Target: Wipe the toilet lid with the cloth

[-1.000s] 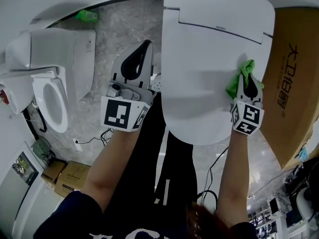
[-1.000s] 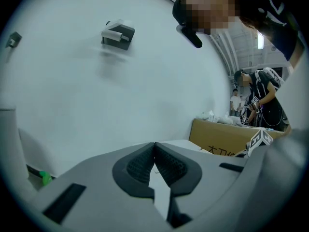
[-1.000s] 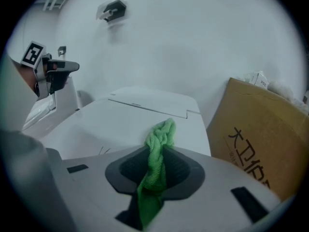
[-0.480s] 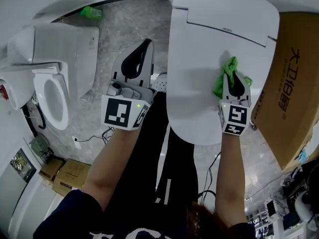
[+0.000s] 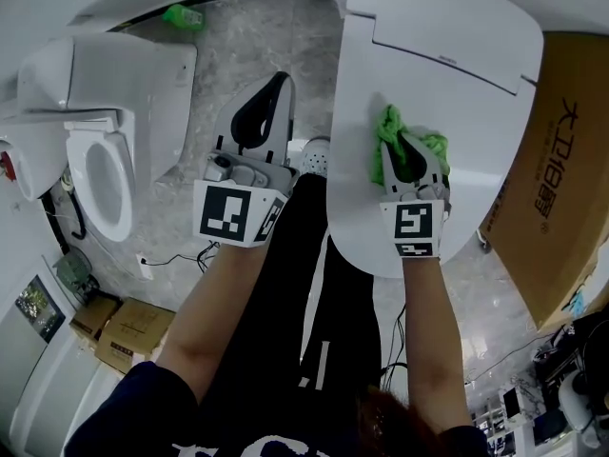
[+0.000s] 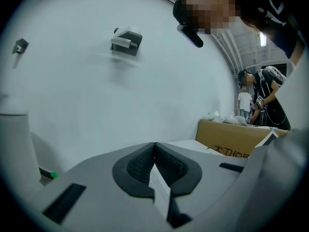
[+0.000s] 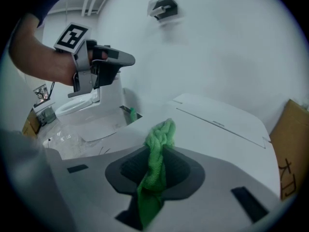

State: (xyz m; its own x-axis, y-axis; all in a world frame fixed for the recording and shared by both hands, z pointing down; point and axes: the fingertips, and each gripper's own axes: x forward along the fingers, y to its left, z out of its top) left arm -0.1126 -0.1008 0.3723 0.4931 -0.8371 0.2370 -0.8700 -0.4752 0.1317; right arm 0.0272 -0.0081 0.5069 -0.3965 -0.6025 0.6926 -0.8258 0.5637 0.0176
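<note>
Head view: the right gripper [image 5: 411, 155] is clamping a green cloth [image 5: 388, 129] and pressing it onto the closed white toilet lid [image 5: 466, 93], with the cloth bunching toward 11 o'clock of the jaw tips. The left gripper [image 5: 276, 89] is hovering over the marbled floor [image 5: 238, 36] at 9 o'clock of the lid, apart from it. A second toilet [image 5: 105, 169] is standing at the frame's 9 o'clock, and a cardboard box [image 5: 557, 179] is sitting at 3 o'clock.

Left gripper view: the left gripper [image 6: 154, 156] is holding its jaws together with nothing between them, facing a white wall; the cardboard box [image 6: 231, 138] is showing at 3 o'clock.

Right gripper view: the right gripper [image 7: 157, 173] is gripping the cloth [image 7: 159, 139], which is rising between the jaws over the toilet lid [image 7: 217, 124]. The left gripper [image 7: 108, 64] is showing at 10 o'clock.
</note>
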